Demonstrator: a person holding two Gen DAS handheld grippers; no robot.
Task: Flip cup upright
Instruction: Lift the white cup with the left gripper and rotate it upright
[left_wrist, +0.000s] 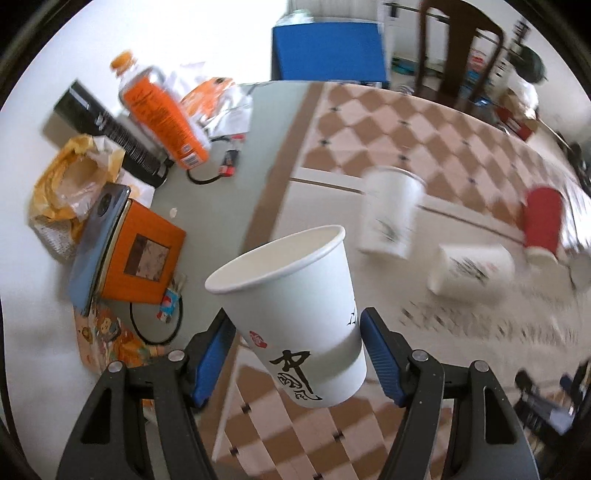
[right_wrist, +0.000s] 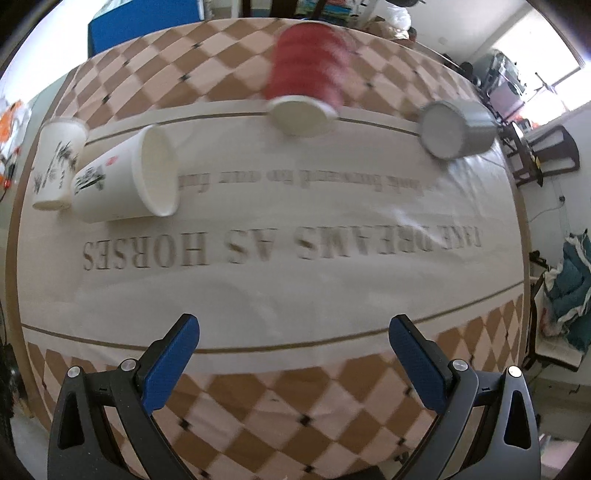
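Note:
My left gripper (left_wrist: 295, 354) is shut on a white paper cup (left_wrist: 295, 306) with black calligraphy, held above the table with its mouth up and tilted away to the left. My right gripper (right_wrist: 295, 362) is open and empty above the near part of the tablecloth. On the cloth a white cup (right_wrist: 125, 177) lies on its side, and it also shows in the left wrist view (left_wrist: 469, 269). A second white cup (right_wrist: 55, 166) stands beside it, mouth down (left_wrist: 391, 210). A red cup (right_wrist: 306, 92) and a grey cup (right_wrist: 454, 129) lie on their sides.
The checkered tablecloth (right_wrist: 295, 266) has printed lettering. Left of it lie an orange bottle (left_wrist: 162, 110), a black tube (left_wrist: 107, 129), an orange box (left_wrist: 140, 254) with a phone (left_wrist: 99, 243), a yellow bag (left_wrist: 70, 184) and cables. A wooden chair (left_wrist: 465, 48) stands behind.

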